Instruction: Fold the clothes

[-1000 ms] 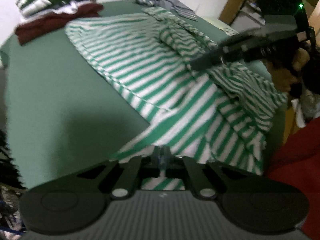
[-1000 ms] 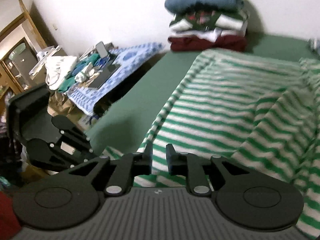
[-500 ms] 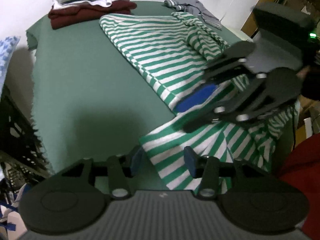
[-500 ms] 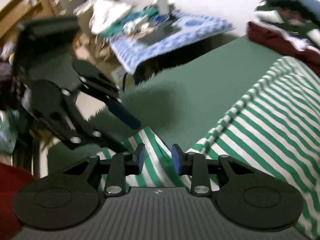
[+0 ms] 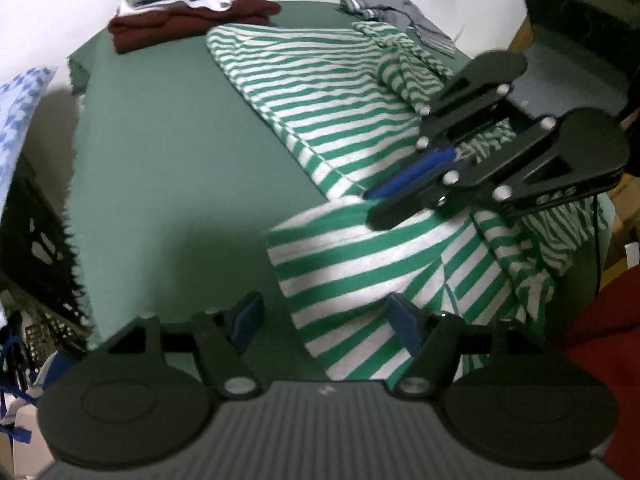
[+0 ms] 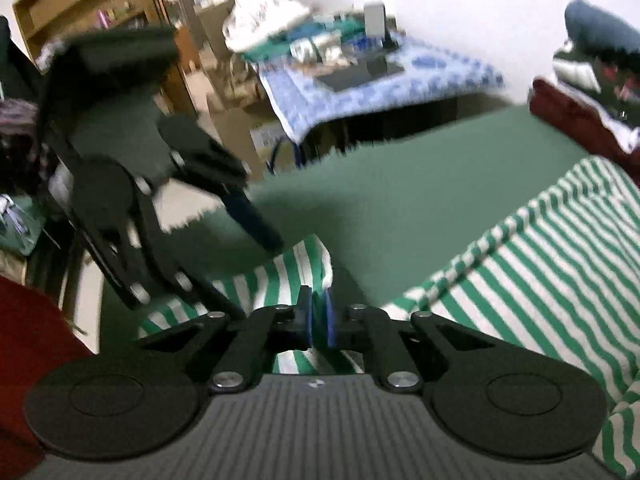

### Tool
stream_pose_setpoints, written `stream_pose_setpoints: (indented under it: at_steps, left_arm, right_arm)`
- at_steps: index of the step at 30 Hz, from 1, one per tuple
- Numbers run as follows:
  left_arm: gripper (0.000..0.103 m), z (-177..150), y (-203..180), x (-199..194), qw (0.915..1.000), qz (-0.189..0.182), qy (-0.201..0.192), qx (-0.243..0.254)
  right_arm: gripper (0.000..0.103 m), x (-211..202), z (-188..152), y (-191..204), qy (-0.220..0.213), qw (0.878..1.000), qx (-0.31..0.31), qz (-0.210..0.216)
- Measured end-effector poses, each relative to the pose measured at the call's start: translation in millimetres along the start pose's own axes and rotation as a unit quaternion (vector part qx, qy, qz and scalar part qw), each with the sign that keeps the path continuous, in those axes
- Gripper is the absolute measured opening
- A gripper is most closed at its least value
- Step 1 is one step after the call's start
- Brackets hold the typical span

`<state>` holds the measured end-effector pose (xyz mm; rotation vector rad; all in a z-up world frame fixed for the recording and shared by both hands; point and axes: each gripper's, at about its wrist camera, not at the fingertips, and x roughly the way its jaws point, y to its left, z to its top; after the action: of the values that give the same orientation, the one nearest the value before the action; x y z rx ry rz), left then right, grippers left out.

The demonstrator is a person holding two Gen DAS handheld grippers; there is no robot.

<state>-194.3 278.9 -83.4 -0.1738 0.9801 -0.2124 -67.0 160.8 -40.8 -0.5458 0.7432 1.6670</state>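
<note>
A green-and-white striped garment (image 5: 320, 92) lies spread on the green table (image 5: 160, 168). Its near sleeve (image 5: 352, 264) lies folded toward the table's front edge. My left gripper (image 5: 326, 320) is open and empty, its blue pads either side of the sleeve's end. My right gripper (image 6: 318, 316) is shut on the striped sleeve cloth (image 6: 296, 272). It also shows in the left wrist view (image 5: 404, 196), pinching the sleeve just above the hem. The left gripper shows in the right wrist view (image 6: 256, 220), blurred, above the sleeve.
A stack of folded clothes (image 5: 192, 4) stands at the table's far left corner. A grey striped garment (image 5: 400, 16) lies at the far right. A cluttered side table with a blue patterned cloth (image 6: 372, 76) stands beyond the table's left edge. Red cloth (image 5: 600, 340) hangs near right.
My left gripper let go of the sleeve and opened wide. My right gripper swung over to the sleeve and closed on it.
</note>
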Motion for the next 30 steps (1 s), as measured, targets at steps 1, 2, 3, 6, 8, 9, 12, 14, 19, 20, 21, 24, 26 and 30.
stream_pose_setpoints:
  at_steps: [1,2,3,6,8,9,12,14,19,20,21,24,26,30]
  left_arm:
    - [0.073,1,1,1,1.0000,-0.006,0.001,0.001]
    - [0.075,2,2,1,0.9999,-0.013,0.000,0.001]
    - [0.076,2,3,1,0.9998,-0.021,-0.003,0.000]
    - [0.076,5,3,-5,0.9984,-0.054,-0.015,0.004]
    - [0.076,5,0,-11,0.9959,-0.087,-0.027,0.007]
    - [0.074,6,-2,-13,0.9947,-0.098,-0.031,0.006]
    - [0.050,7,-12,-17,0.9926,-0.115,-0.040,-0.003]
    - [0.021,8,-18,-17,0.9928,-0.112,-0.040,-0.005]
    - [0.005,10,-33,-21,0.9945,-0.092,-0.050,-0.001]
    - [0.002,10,-36,-22,0.9950,-0.085,-0.052,0.003]
    - [0.002,10,-39,-23,0.9953,-0.079,-0.055,0.006]
    - [0.001,10,-49,-28,0.9955,-0.068,-0.065,0.011]
    - [0.001,9,-55,-31,0.9948,-0.072,-0.071,0.005]
    - [0.001,7,-67,-31,0.9946,-0.067,-0.078,-0.016]
  right_arm:
    - [0.007,-3,0,3,-0.002,1.000,-0.005,0.004]
    - [0.007,-6,0,5,-0.004,1.000,-0.010,0.008]
    - [0.007,-9,-1,8,-0.004,1.000,-0.017,0.012]
    - [0.007,-16,-3,15,-0.004,0.999,-0.036,0.016]
    - [0.007,-22,-4,17,-0.004,0.999,-0.042,0.017]
    - [0.007,-25,-5,19,-0.004,0.999,-0.044,0.018]
    - [0.007,-29,-5,21,-0.002,0.999,-0.049,0.017]
    - [0.007,-32,-7,21,0.000,0.999,-0.049,0.011]
    - [0.008,-43,-15,17,-0.002,1.000,-0.027,-0.012]
    - [0.008,-47,-17,15,-0.003,1.000,-0.021,-0.016]
    - [0.008,-50,-19,15,-0.004,1.000,-0.015,-0.021]
    - [0.008,-56,-26,15,-0.007,1.000,0.001,-0.029]
    - [0.008,-60,-32,17,-0.005,0.999,0.012,-0.033]
    - [0.011,-68,-46,16,-0.004,0.998,0.046,-0.040]
